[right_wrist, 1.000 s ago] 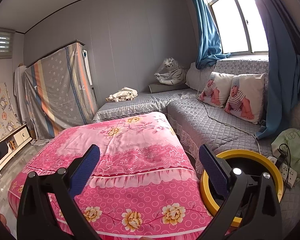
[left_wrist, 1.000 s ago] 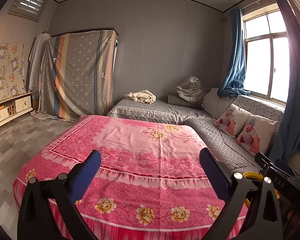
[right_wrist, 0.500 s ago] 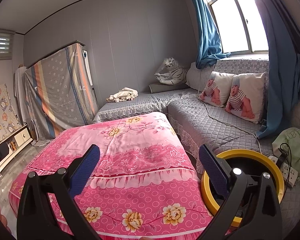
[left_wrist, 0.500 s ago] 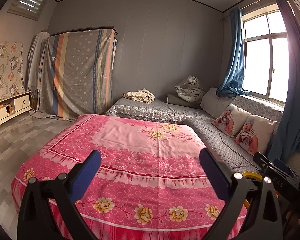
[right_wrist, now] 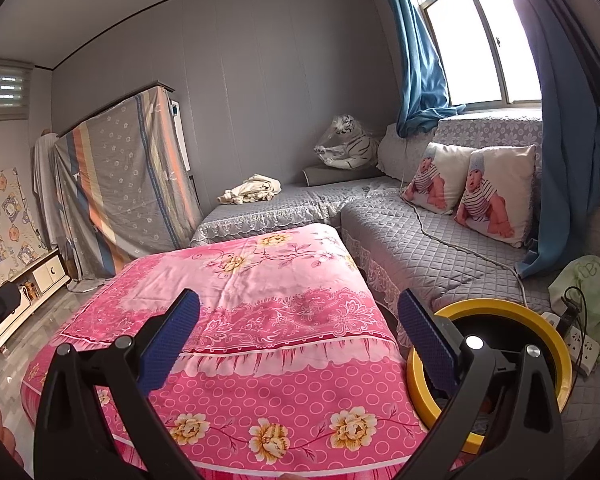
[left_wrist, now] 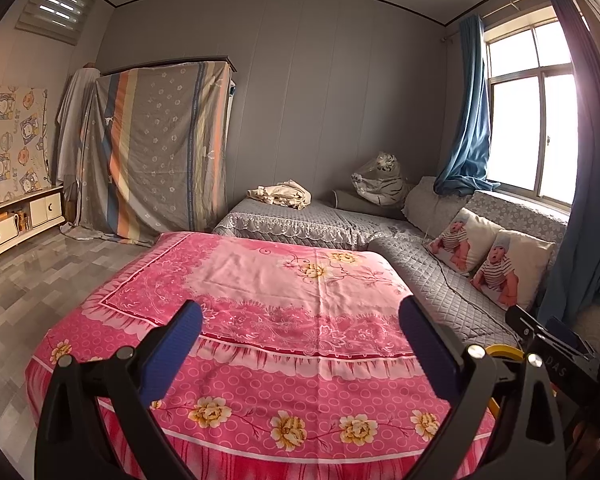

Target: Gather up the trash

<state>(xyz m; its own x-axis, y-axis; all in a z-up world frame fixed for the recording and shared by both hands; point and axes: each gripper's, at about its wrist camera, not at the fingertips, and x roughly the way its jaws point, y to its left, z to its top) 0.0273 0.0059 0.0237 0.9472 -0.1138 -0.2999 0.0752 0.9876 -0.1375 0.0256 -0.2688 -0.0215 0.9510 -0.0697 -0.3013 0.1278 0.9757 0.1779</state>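
Both the left gripper (left_wrist: 300,328) and right gripper (right_wrist: 299,316) hover spread wide and empty above the near edge of the pink floral cover (right_wrist: 268,288) — likely scanning, since no trash shows on it — with the yellow-rimmed bin (right_wrist: 540,320) just beside its near right corner.

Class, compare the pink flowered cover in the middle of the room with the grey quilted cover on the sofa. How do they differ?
The pink cover is bright, printed with yellow flowers and circles; the grey cover is plain with diamond stitching. The pink cover lies bare on top; the grey cover carries two baby-print cushions and a cable. Both drape over furniture.
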